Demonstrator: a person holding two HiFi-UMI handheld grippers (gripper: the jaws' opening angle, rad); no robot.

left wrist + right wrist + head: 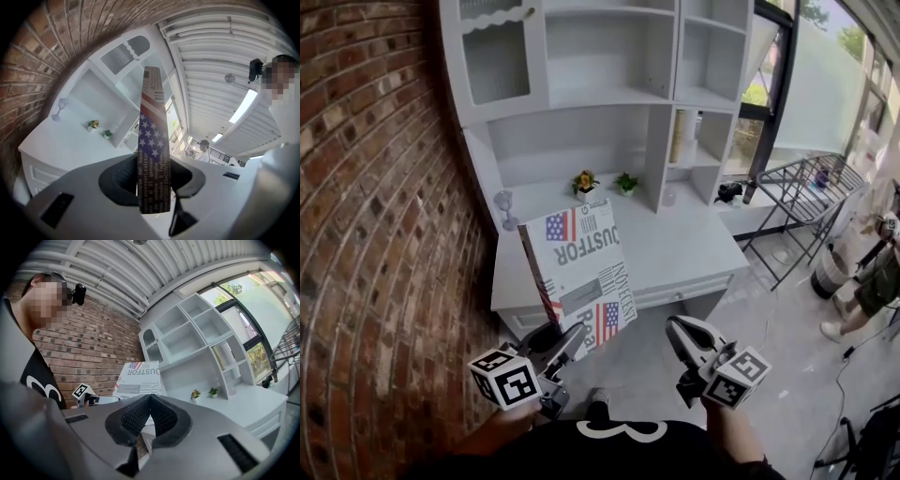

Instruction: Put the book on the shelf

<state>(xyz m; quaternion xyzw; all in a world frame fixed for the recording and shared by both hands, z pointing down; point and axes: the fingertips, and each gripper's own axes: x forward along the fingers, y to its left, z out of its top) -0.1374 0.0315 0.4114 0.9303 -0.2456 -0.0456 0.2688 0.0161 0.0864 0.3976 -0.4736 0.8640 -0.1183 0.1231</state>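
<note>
brick wall (366,187), flower pot (585,182), drying rack (811,192)

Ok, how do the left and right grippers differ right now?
The left gripper is clamped on the lower edge of the book; the right gripper has its jaws together with nothing between them. The left gripper holds the book up, tilted; the right gripper is apart from the book, off to its right. Both point toward the shelf.
</note>
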